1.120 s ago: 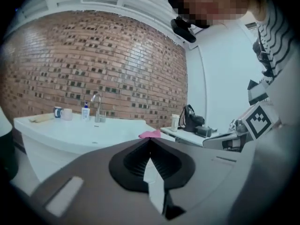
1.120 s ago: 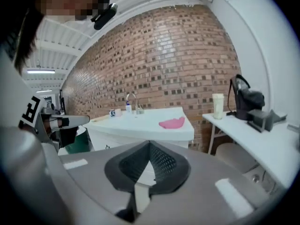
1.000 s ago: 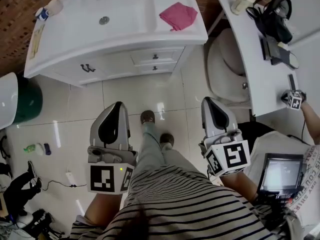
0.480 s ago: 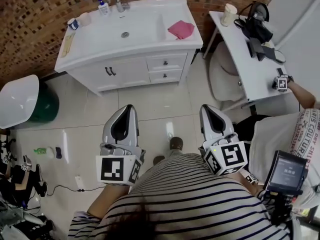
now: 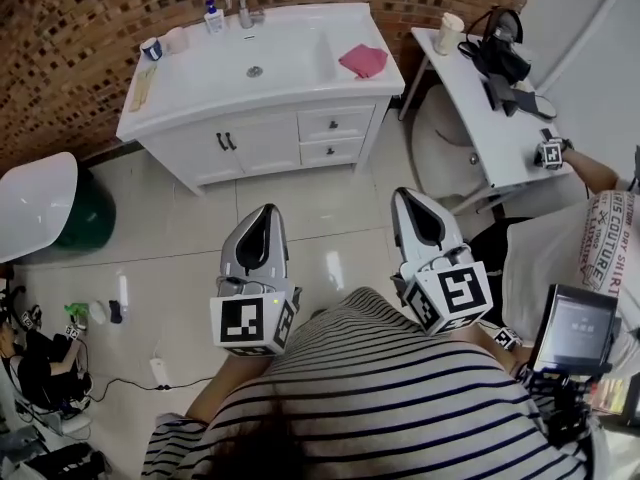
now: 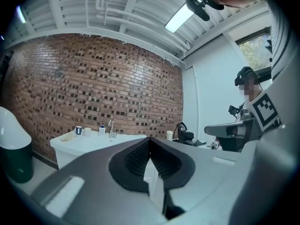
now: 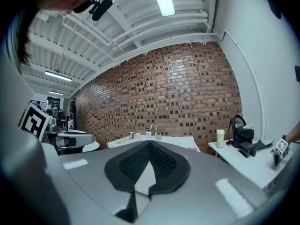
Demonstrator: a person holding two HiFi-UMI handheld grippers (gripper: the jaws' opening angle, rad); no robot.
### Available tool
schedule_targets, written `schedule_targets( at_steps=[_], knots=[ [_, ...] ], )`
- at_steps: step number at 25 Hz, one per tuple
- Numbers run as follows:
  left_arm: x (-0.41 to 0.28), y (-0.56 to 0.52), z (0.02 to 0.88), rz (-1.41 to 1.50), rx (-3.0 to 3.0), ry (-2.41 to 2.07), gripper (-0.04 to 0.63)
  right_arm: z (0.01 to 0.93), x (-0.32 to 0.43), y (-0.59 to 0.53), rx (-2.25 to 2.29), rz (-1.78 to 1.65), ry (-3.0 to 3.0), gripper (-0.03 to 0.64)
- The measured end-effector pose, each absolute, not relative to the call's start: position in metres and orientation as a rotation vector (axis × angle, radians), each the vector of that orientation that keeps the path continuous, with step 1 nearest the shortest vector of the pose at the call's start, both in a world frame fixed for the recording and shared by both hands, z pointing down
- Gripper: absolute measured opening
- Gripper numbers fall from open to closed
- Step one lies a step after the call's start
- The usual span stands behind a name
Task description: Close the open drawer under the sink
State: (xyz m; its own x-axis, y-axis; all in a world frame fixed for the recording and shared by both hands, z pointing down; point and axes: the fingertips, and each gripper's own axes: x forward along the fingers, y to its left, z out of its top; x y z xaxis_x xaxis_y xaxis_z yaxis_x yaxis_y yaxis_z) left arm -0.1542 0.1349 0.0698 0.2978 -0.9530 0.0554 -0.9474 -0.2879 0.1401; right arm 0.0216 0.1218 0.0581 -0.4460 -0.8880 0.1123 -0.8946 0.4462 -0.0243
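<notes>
The white vanity (image 5: 200, 118) with its sink stands against the brick wall at the top of the head view. Its two drawers, upper (image 5: 335, 123) and lower (image 5: 332, 151), sit under the counter's right part, and both fronts look flush with the cabinet. My left gripper (image 5: 265, 211) and right gripper (image 5: 405, 196) hang over the tiled floor, well short of the vanity and pointing toward it. Both are shut on nothing. The left gripper (image 6: 149, 139) and right gripper (image 7: 149, 142) each show their tips meeting in their own views, with the vanity far off.
A pink cloth (image 5: 362, 60) lies on the counter's right end, and a tap (image 5: 240, 8) and small bottles stand at the back. A white table (image 5: 490, 118) with gear stands right, a seated person (image 5: 600, 238) beside it. A green bin (image 5: 85, 218) stands left, with cables (image 5: 60, 368) on the floor.
The vanity has drawn farther away as the person stepped back from it. Both grippers stayed shut and moved back with the body.
</notes>
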Motion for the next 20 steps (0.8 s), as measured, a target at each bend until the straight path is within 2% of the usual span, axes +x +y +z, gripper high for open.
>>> schedule_targets(
  at_steps=[20],
  knots=[
    [-0.146,0.145,0.065,0.013,2.415,-1.812,0.015,0.054,0.009,0.115,1.526,0.067,-2.653,0.0]
  ],
)
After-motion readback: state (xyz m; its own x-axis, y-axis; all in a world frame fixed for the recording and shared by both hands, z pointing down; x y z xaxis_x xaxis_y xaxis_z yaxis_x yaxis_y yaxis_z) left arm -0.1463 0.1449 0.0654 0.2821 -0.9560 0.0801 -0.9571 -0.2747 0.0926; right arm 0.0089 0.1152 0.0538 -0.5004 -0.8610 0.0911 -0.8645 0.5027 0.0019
